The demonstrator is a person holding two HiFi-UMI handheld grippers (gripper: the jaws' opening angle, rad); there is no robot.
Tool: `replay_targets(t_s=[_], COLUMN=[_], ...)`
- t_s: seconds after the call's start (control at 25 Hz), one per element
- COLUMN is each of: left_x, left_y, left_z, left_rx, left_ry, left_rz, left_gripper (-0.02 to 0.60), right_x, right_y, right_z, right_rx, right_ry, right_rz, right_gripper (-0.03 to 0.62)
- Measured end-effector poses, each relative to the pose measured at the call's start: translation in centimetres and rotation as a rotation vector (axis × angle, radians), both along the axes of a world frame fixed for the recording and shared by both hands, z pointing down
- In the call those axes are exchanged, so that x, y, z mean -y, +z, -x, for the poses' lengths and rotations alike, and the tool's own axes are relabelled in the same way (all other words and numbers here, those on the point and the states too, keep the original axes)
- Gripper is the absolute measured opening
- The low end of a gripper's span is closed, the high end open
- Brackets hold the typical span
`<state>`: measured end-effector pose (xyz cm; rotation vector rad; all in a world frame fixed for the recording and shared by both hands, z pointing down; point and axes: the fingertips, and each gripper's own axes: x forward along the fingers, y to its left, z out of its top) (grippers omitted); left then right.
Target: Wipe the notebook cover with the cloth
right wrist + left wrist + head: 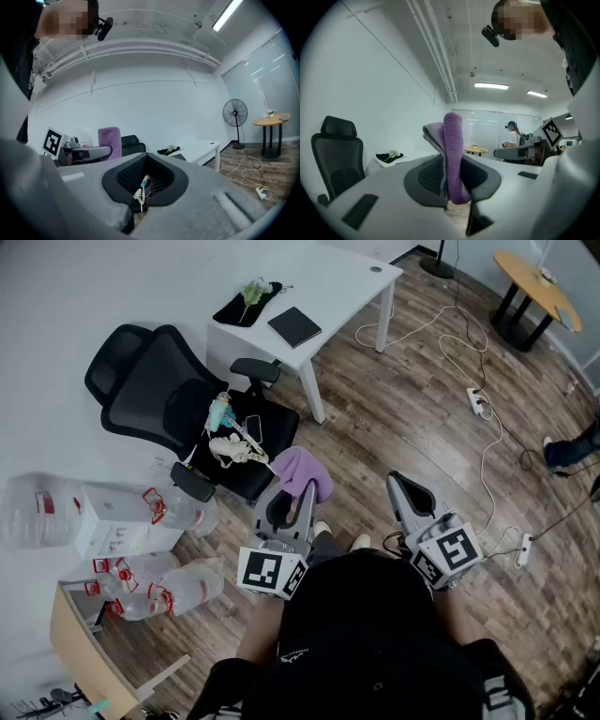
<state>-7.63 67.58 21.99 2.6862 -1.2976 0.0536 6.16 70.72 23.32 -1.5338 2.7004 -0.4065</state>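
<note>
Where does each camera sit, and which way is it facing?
Head view: on the person's head, looking steeply down at chair and desk with the notebook; the person's torso, left tool and right tool show.
Left gripper view: on the left tool, looking along jaws shut on the cloth, towards a glass wall.
Right gripper view: on the right tool, jaws shut, empty, facing chair and desk.
Shared: each gripper view shows the other tool.

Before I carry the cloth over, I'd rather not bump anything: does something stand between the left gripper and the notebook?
Yes. The black office chair, its seat loaded with clutter, stands between the left gripper holding the cloth and the notebook on the white table.
</note>
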Motion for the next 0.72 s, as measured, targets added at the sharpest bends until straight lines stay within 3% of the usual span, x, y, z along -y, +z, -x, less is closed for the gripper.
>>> replay_targets(t_s=[0.72], left_x=[-1.6], left_y=[0.8], left_z=[-3.1], left_rx=[-0.004], left_ry=[0.087], left_rz=[-0.005], left_gripper=[0.083], right_x=[-1.7], right_y=[0.0], right_z=[-1.8], right_rx=[-0.035], right_ry=[0.048], right_rz=[-0.010], right_gripper=[0.005])
